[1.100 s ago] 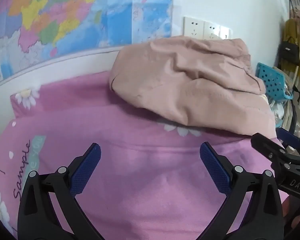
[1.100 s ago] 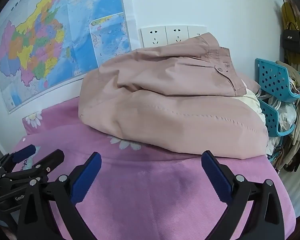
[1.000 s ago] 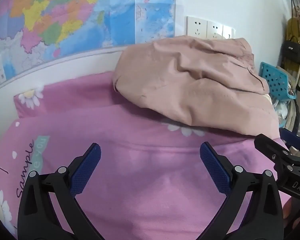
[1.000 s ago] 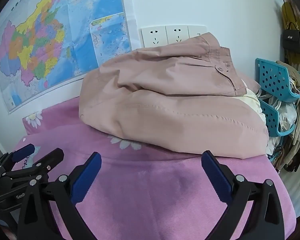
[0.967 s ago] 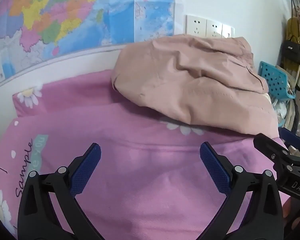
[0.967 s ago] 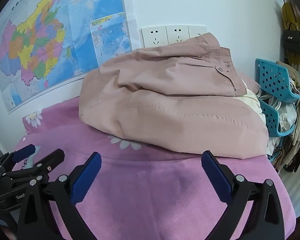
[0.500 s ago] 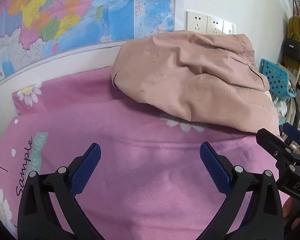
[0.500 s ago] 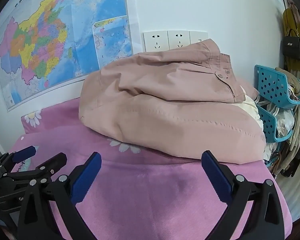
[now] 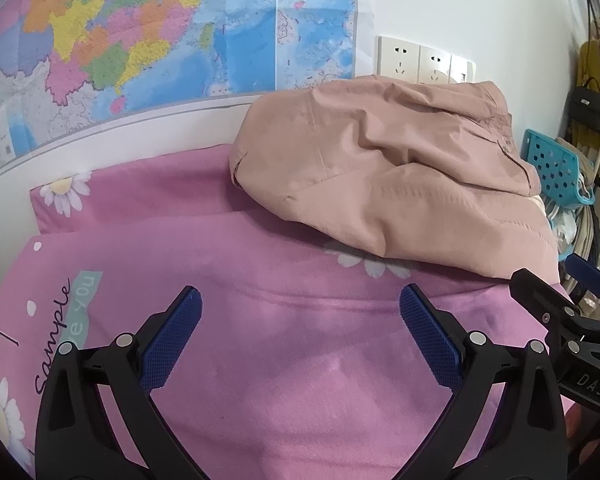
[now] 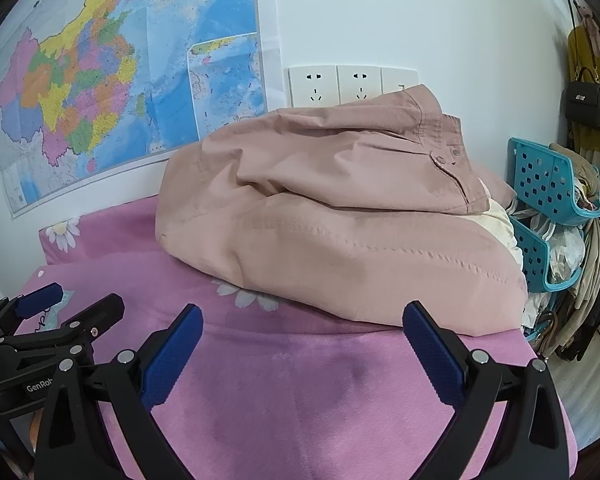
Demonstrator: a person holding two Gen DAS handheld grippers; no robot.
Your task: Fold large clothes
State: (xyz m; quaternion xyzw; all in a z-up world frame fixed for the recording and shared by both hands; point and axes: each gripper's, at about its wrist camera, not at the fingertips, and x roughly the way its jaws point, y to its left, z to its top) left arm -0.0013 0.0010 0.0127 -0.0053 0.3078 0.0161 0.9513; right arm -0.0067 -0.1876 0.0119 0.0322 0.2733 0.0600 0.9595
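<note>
A pink garment [image 9: 292, 364] lies flat on the table in front of both grippers; it also shows in the right wrist view [image 10: 300, 392]. Behind it a dusty-pink jacket [image 9: 384, 164] sits in a folded heap against the wall, also in the right wrist view [image 10: 332, 216]. My left gripper [image 9: 300, 312] is open and empty just above the pink garment. My right gripper [image 10: 302, 328] is open and empty too, just short of the jacket's near edge. Each gripper shows at the edge of the other's view, the right one [image 9: 556, 292] and the left one [image 10: 68, 308].
A pink daisy-print cloth [image 9: 68, 248] covers the table. A map [image 10: 112, 72] and wall sockets [image 10: 336, 84] are on the wall behind. Blue plastic baskets [image 10: 548, 184] with clutter stand off the table's right edge, with bags [image 10: 586, 104] hanging beyond.
Both grippers have drawn back slightly and risen; the jacket heap looks a little farther off. Nothing was taken hold of or let go.
</note>
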